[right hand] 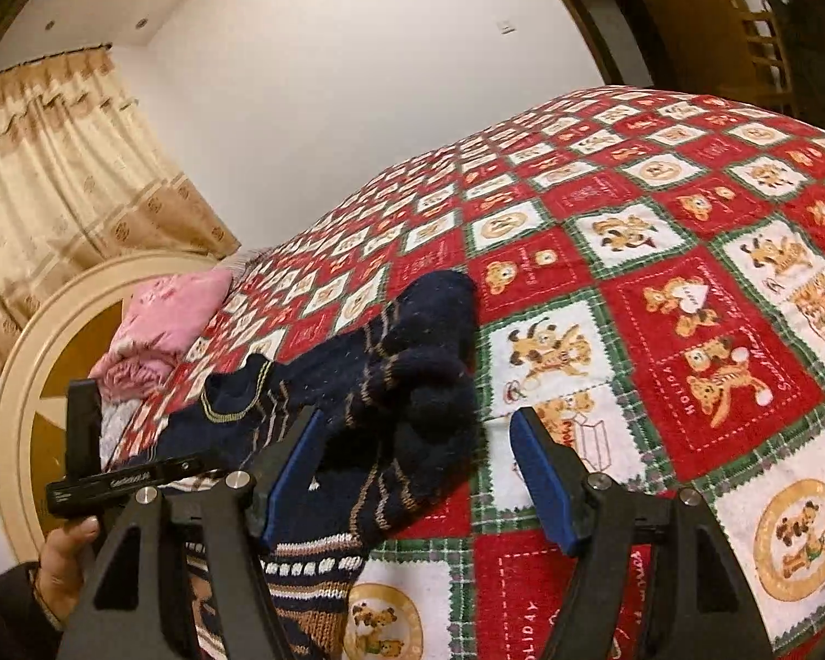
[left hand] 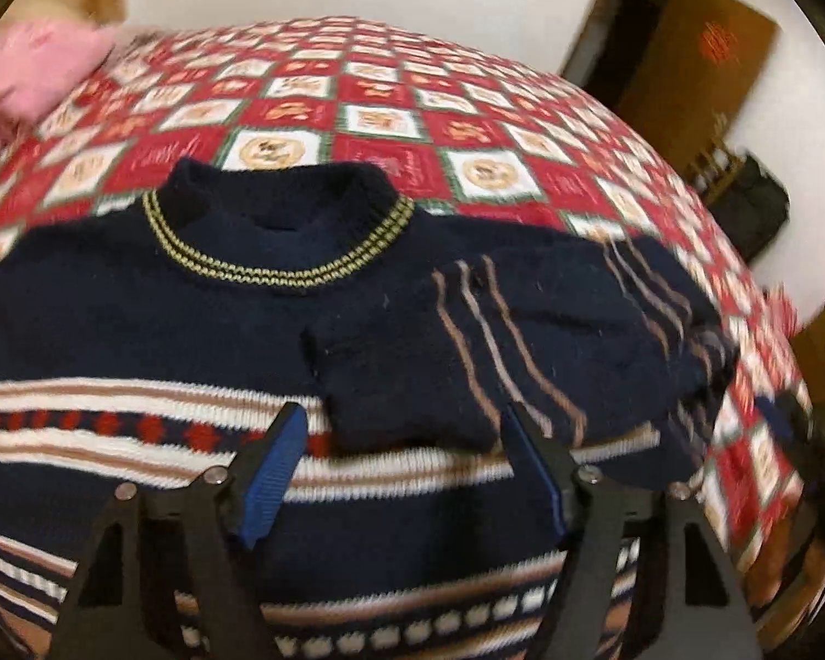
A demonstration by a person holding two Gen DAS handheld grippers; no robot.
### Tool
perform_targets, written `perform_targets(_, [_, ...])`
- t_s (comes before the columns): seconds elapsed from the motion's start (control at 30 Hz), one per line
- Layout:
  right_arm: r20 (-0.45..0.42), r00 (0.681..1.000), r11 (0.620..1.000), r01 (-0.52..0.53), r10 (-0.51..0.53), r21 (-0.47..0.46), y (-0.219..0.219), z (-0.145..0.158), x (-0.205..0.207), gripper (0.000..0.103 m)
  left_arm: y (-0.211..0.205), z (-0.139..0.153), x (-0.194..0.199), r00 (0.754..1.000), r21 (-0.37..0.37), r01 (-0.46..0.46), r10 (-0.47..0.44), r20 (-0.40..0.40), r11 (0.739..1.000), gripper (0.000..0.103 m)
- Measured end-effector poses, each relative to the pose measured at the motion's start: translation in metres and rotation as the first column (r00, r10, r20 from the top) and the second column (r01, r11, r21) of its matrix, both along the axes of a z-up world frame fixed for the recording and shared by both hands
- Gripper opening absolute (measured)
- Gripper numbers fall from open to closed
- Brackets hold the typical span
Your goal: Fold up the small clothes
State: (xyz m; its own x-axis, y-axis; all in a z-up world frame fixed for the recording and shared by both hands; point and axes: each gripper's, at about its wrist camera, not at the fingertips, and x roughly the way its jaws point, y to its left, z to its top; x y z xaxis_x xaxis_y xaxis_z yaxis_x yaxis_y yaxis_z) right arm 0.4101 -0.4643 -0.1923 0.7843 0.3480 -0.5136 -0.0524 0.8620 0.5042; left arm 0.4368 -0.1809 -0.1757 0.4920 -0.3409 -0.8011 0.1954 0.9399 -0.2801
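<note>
A small navy knit sweater (left hand: 192,308) with a gold-striped collar and red, white and tan bands lies flat on the bed. Its right sleeve (left hand: 500,352) is folded in over the chest. My left gripper (left hand: 401,434) is open and empty, just above the sweater's middle. In the right wrist view the sweater (right hand: 357,385) lies to the left, its sleeve bunched. My right gripper (right hand: 418,440) is open and empty, over the sleeve's edge and the bedspread. The left gripper's body (right hand: 99,484) and the hand holding it show at the lower left there.
The bed has a red, white and green cartoon-patch bedspread (right hand: 660,286). A pink pillow (left hand: 33,71) lies at its head, also in the right wrist view (right hand: 165,319). A round cream headboard (right hand: 33,363), a curtain (right hand: 55,165) and a brown door (left hand: 698,66) stand around.
</note>
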Motion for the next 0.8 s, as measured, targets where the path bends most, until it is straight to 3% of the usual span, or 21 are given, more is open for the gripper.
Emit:
perform_targets(0.13, [0.014, 1.0, 1.0, -0.001, 0.001, -0.001, -0.001, 0.003, -0.004, 0.07, -0.013, -0.011, 0.011, 0.999, -0.029, -0.041, 0.04, -0.033, 0.999, 0.074])
perform_targets(0.2, [0.023, 1.0, 1.0, -0.003, 0.004, -0.002, 0.0, 0.005, -0.005, 0.07, -0.019, -0.015, 0.013, 0.998, 0.018, -0.058, 0.059, -0.028, 0.998, 0.063])
perform_targets(0.27, [0.026, 1.0, 1.0, -0.004, 0.004, -0.01, 0.001, 0.006, -0.005, 0.07, -0.016, -0.017, 0.016, 0.996, 0.016, -0.08, 0.08, -0.033, 0.997, 0.057])
perform_targets(0.3, [0.025, 1.0, 1.0, -0.001, 0.001, -0.011, 0.001, 0.005, -0.005, 0.07, -0.014, -0.017, 0.015, 0.996, 0.008, -0.087, 0.087, -0.028, 0.996, 0.049])
perform_targets(0.33, [0.022, 1.0, 1.0, 0.002, -0.001, -0.013, 0.002, 0.004, -0.004, 0.07, -0.011, -0.016, 0.015, 0.996, 0.006, -0.089, 0.089, -0.029, 0.996, 0.033])
perform_targets(0.43, [0.012, 1.0, 1.0, 0.003, -0.003, -0.009, 0.003, 0.001, -0.003, 0.07, -0.003, -0.015, 0.017, 0.995, 0.006, -0.09, 0.09, -0.036, 0.996, 0.008])
perform_targets(0.8, [0.043, 0.999, 0.999, 0.01, -0.008, -0.031, 0.004, 0.005, -0.007, 0.07, 0.026, 0.037, 0.006, 0.995, 0.019, -0.063, 0.062, 0.08, 0.998, 0.006])
